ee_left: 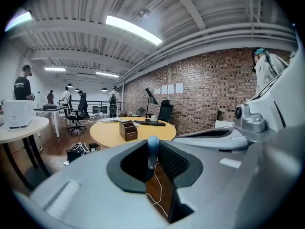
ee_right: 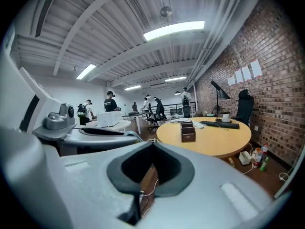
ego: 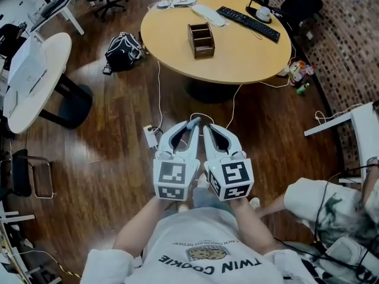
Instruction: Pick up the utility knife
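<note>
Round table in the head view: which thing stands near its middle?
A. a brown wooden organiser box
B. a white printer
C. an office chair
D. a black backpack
A: the brown wooden organiser box stands by itself near the middle of the round table, while the black keyboard lies closer to the far edge.

A round wooden table (ego: 237, 58) bears a brown desk organizer (ego: 201, 39) and a black keyboard (ego: 247, 23).
</note>
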A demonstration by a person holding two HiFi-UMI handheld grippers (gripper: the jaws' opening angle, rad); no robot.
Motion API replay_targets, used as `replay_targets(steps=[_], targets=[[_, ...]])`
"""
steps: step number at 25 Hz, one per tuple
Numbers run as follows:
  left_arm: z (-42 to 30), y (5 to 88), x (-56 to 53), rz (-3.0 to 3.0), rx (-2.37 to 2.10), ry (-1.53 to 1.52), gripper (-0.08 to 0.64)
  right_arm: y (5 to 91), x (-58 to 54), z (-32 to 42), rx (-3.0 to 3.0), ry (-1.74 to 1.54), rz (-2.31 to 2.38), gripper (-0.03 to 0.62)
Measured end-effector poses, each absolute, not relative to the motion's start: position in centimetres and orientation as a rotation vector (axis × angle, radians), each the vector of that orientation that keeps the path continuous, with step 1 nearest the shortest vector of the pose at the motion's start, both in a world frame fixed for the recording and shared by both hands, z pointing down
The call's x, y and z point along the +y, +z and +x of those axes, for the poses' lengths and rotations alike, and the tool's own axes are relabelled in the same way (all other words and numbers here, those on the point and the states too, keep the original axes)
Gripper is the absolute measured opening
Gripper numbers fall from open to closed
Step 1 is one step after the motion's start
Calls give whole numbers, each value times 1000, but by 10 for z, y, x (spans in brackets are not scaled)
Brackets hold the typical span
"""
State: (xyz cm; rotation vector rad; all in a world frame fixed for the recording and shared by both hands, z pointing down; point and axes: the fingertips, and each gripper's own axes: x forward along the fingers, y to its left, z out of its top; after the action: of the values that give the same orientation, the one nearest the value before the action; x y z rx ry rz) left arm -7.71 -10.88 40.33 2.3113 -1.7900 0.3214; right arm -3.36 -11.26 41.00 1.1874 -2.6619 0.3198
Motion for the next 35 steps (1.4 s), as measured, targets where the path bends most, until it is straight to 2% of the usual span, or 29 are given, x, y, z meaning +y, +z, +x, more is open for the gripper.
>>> replay_targets(steps=[15, 35], targets=[[-84, 402, 5, 2403, -1669, 326, 72, 404, 4, -47, -2593, 311, 1295, 0], [-82, 396, 74, 2444, -1632, 307, 73, 395, 73, -48, -2576, 254, 1341, 0]])
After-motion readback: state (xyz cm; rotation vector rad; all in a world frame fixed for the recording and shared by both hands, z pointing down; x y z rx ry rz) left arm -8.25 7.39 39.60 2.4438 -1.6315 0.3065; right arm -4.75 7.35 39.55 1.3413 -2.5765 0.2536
